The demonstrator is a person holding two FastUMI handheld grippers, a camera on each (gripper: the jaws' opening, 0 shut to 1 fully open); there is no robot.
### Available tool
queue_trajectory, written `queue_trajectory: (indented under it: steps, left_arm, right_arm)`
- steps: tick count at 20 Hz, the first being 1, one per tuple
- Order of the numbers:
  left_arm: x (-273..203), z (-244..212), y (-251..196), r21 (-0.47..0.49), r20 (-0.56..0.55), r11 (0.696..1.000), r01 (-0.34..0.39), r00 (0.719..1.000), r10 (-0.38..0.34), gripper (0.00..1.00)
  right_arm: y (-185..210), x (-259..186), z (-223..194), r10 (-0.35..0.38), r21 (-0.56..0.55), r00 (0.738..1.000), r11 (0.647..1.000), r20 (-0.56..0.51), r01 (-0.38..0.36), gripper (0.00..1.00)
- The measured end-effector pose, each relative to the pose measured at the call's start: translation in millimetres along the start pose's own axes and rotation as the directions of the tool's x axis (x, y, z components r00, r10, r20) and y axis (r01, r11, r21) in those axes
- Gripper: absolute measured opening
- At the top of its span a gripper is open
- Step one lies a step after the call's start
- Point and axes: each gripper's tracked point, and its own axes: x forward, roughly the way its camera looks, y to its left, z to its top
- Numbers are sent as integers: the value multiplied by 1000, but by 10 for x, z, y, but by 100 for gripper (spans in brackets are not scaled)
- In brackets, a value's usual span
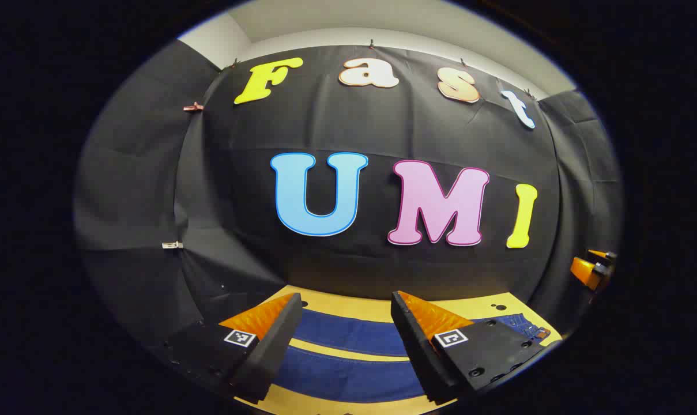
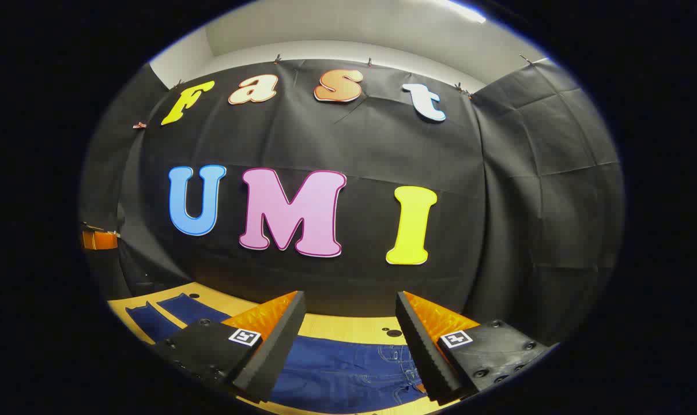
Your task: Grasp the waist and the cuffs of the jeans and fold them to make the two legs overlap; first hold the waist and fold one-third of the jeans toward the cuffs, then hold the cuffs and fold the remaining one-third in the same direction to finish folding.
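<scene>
This is looking like a recording booth in a lab or studio rather than a lived-in home. Black cloth (image 2: 383, 150) is hanging as the wall on three sides, creased and clipped along its top edge by small clamps (image 1: 192, 107), and it is wrapping round the corners of the space. Above the cloth, a plain pale wall (image 2: 348, 49) and ceiling are showing, with a bright strip of light (image 2: 463, 11) glowing near the top. A light wooden bench (image 1: 348, 302) with small round holes (image 2: 394, 332) in its surface is standing against the cloth, its far edge meeting the cloth's foot.
</scene>
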Motion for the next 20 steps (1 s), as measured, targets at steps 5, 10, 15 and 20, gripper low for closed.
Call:
queue_trajectory:
  steps: [5,10,15,20]
  left_arm:
    - [-8,-44,219,25,-12,999,44,999,-44,96]
    - [-185,-173,505,84,-32,991,104,994,-101,96]
    - [-369,-285,701,83,-42,982,167,986,-164,96]
    - [-315,-388,798,82,-51,979,184,982,-181,96]
  right_arm:
    - [92,-273,13,-60,-22,998,998,-26,59,96]
    - [294,-598,69,-102,-50,994,994,-44,100,96]
    - [457,-946,189,-144,-93,989,986,-30,141,96]
    - [649,-1020,134,-124,-114,991,986,-38,119,96]
